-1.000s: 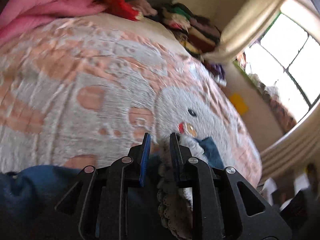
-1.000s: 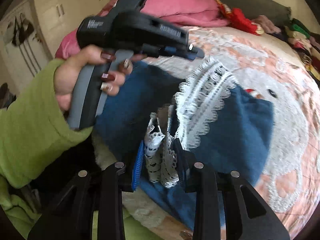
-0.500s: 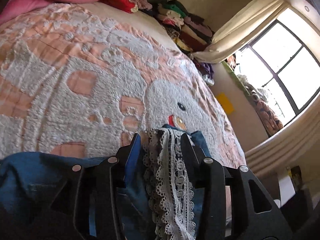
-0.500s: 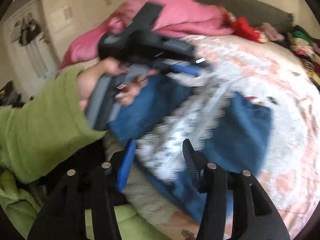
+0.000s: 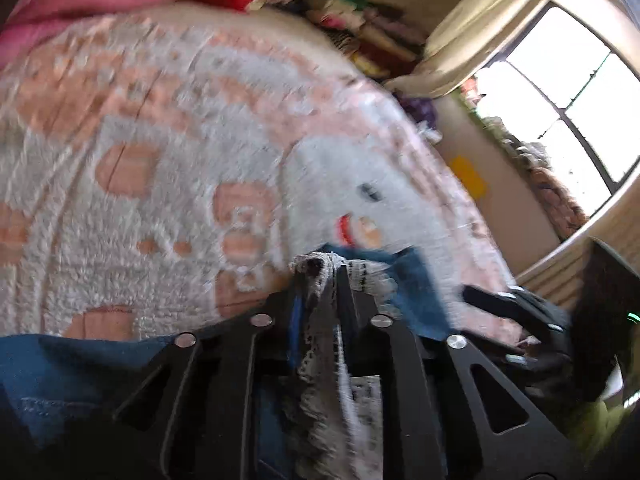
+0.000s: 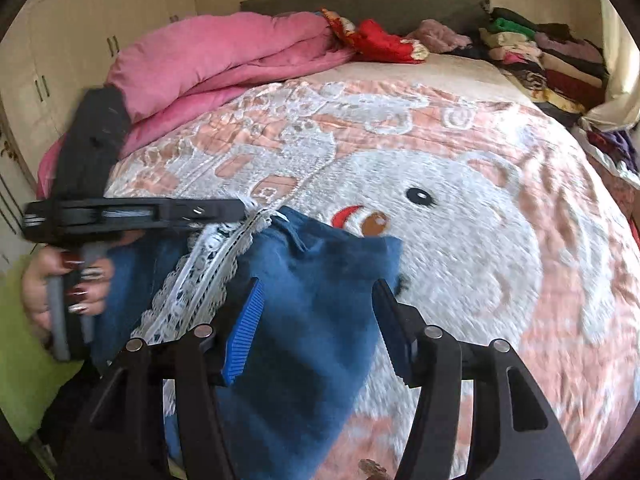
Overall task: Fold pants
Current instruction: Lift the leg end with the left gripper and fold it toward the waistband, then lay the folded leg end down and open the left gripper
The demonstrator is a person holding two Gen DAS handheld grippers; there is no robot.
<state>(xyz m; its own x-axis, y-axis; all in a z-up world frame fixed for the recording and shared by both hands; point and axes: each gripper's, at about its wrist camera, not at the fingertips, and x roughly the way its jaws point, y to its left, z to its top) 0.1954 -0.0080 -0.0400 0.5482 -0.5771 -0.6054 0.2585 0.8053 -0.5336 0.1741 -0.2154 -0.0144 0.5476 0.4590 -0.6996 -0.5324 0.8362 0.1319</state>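
The blue pants (image 6: 320,300) lie at the near edge of the bed (image 6: 460,128), their hem corner reaching up to the bear's nose on the pink-and-white bear blanket (image 6: 460,260). A white lace trim (image 6: 200,280) runs along the pants' left side. The left claw (image 6: 240,210), held by a hand (image 6: 64,284) in a green sleeve (image 6: 24,352), is closing, and its jaws pinch the bunched top end of the lace trim left of the bear's nose; in the left wrist view the lace (image 5: 324,280) sits squeezed between the narrow fingers. The right claw (image 6: 320,320) hovers over the blue cloth below the bear's nose, its jaws opening; the cloth shows between them, but neither pad presses on it. Right of the bear's face and above it, the blanket is bare up to the far bed edge. A crumpled pink quilt (image 6: 224,52) fills the far left corner beyond the bear, a red garment (image 6: 380,38) lies beside it, and stacked folded clothes (image 6: 540,56) line the far right edge, next to a curtain (image 5: 480,32) and window (image 5: 560,92).
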